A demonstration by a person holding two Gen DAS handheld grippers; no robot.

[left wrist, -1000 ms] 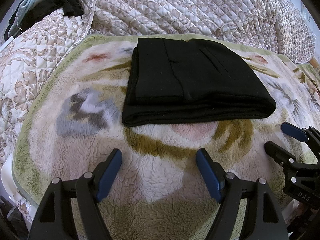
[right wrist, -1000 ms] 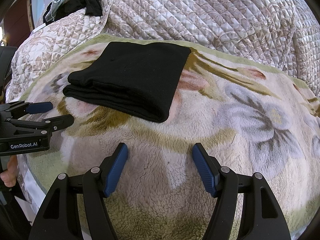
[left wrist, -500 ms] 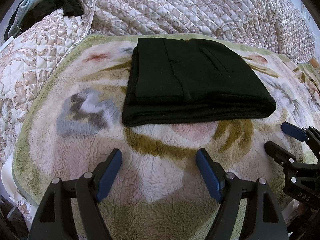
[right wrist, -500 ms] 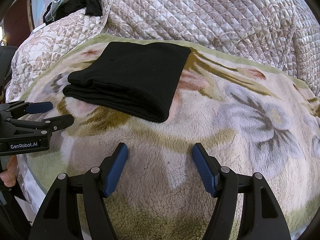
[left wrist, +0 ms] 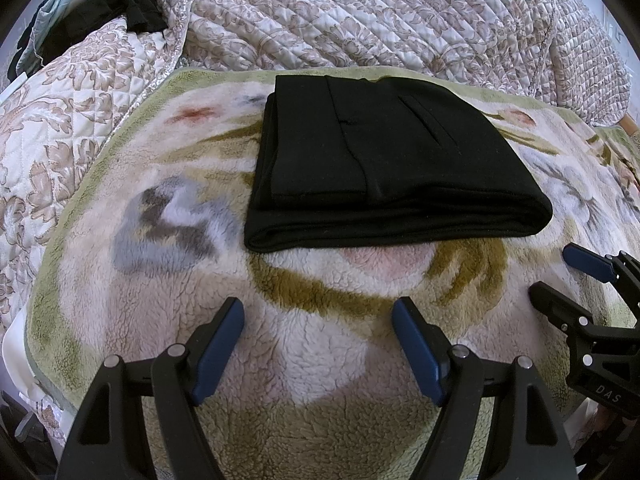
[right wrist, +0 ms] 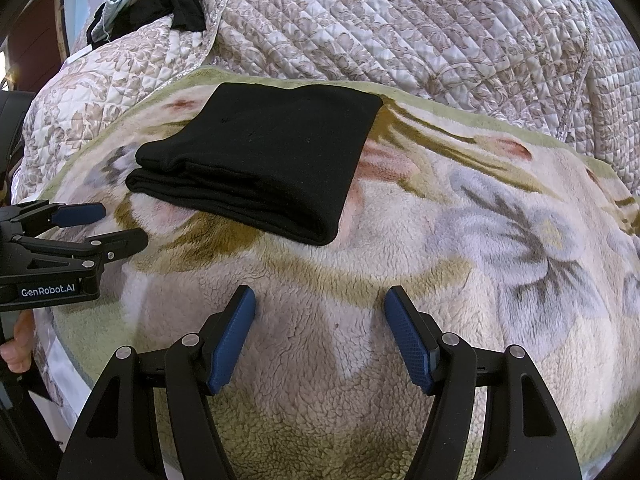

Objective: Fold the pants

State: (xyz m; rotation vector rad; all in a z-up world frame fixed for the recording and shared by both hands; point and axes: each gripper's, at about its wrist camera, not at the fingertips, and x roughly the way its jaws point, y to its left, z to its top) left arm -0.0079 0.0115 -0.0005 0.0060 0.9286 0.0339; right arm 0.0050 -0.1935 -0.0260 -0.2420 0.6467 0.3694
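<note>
On the floral fleece blanket [left wrist: 168, 320] the black pants [left wrist: 384, 164] lie folded, long side running left to right, just beyond both grippers. Left gripper [left wrist: 318, 346] faces them squarely and seems nearer; right gripper [right wrist: 320, 336] has them forward-left. Both are released, grasping nothing.

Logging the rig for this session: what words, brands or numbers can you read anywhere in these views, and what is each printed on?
"GenRobot.AI": white print on the black body of the left hand-held gripper, seen at the left edge of the right wrist view.
"DAS": pale letters on the black body of the right hand-held gripper, at the right edge of the left wrist view; possibly part of a longer word.
No readable text on the folded black pants, the fleece blanket or the quilt.
</note>
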